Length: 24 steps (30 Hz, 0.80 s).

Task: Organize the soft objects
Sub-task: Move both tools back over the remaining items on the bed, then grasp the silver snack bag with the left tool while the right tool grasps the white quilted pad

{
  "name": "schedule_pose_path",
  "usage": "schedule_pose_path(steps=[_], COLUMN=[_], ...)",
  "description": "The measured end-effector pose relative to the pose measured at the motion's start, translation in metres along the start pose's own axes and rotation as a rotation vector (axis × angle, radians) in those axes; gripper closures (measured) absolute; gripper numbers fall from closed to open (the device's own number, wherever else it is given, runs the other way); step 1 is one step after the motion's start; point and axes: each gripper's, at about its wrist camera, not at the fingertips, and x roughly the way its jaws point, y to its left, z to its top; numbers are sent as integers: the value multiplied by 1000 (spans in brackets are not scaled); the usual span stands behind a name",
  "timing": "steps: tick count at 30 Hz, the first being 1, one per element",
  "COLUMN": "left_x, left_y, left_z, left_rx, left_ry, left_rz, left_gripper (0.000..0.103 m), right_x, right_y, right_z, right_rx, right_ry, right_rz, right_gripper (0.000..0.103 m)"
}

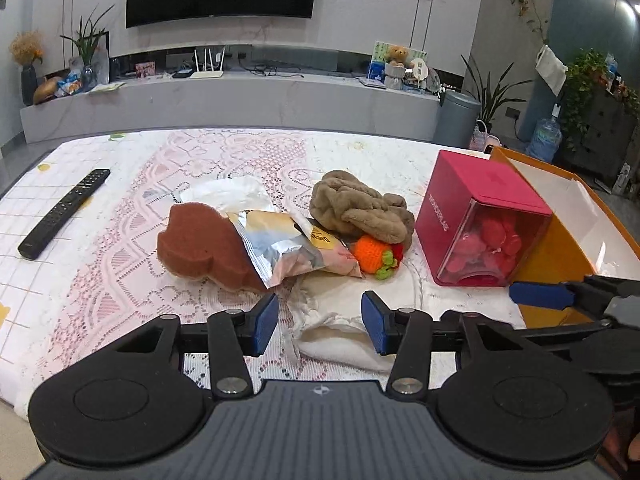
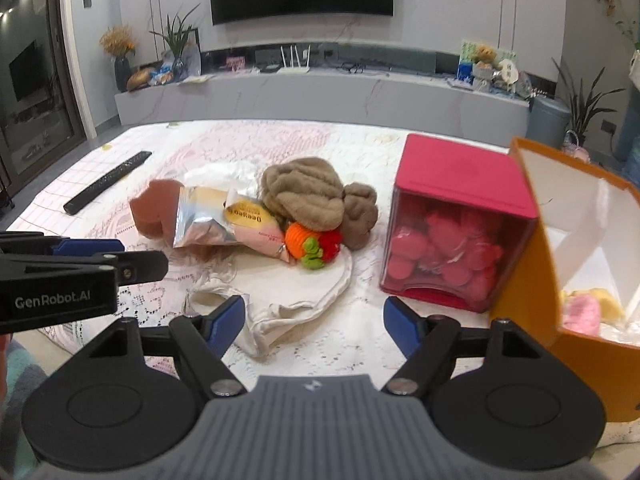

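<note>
Both grippers, left (image 1: 320, 322) and right (image 2: 314, 326), hover with jaws apart and nothing between them above a white cloth (image 2: 280, 312) at lower centre; the soft pile, towel (image 2: 304, 192), sponge (image 1: 200, 250) and crochet toy (image 2: 312, 246), lies mid-frame, where a grab risks snagging the foil bag (image 1: 280, 246)

"GenRobot.AI" on left gripper (image 2: 86, 258) body; "WONDERLAB" on red box (image 1: 480, 216) side.
</note>
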Motion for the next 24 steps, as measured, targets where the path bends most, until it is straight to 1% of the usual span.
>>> schedule_pose_path(steps=[2, 5, 9, 11, 12, 13, 15, 17, 22, 23, 24], left_x=[8, 19, 29, 33, 37, 41, 45, 47, 53, 53, 54], left_y=[2, 9, 20, 26, 31, 34, 39, 43, 45, 45, 45], left_z=[3, 6, 8, 7, 6, 5, 4, 3, 2, 2, 1], left_rx=[-18, -60, -116, -154, -175, -198, -235, -259, -271, -273, -275], left_ry=[16, 33, 49, 73, 93, 111, 129, 130, 149, 153, 155], left_rz=[5, 20, 35, 38, 38, 39, 40, 46, 39, 38, 37], left_gripper=[43, 43, 43, 43, 44, 45, 47, 47, 47, 47, 47], right_x=[10, 28, 57, 70, 76, 80, 89, 96, 113, 113, 113], right_y=[0, -1, -5, -6, -5, -3, 0, 1, 4, 6, 12], right_z=[3, 9, 14, 13, 12, 10, 8, 8, 7, 5, 2], right_rx=[4, 27, 91, 118, 122, 120, 115, 126, 168, 161, 132], right_ry=[14, 36, 100, 138, 154, 162, 169, 168, 191, 186, 171], right_rz=[4, 3, 29, 69, 82, 88, 81, 75, 97, 99, 87], right_gripper=[28, 28, 25, 21, 13, 11, 11, 11, 11, 10, 12])
